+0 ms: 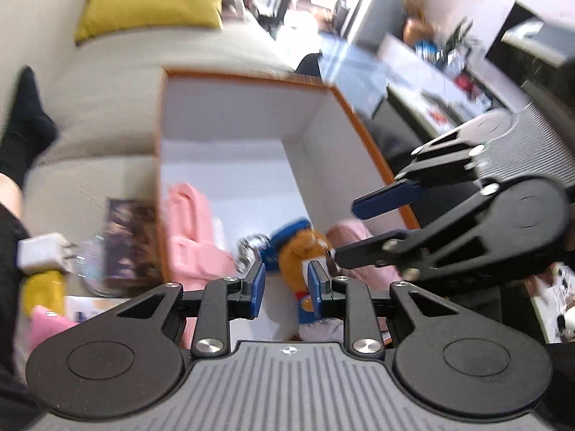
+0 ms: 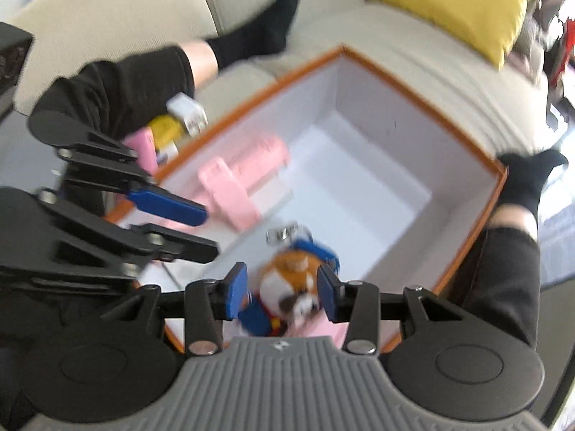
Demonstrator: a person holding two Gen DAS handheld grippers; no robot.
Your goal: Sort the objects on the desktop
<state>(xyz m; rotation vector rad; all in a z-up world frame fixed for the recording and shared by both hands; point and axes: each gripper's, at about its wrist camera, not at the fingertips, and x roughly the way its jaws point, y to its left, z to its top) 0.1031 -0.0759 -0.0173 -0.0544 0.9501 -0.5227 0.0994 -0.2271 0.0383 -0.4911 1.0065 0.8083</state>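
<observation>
The plush fox keychain (image 2: pixel 287 287), light and soft, lies free in the orange box (image 2: pixel 467 237) between the right claw (image 2: pixel 284 292)'s parted pads; the left claw (image 1: pixel 285 287) hangs part-open and empty, so pinch its squashy body.

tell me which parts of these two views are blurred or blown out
Left wrist view: its own left gripper is sharp, the orange-rimmed box smeared, the far window glare washed out. Right wrist view: the right gripper is crisp, the plush toy keychain and yellow cushion soft.
</observation>
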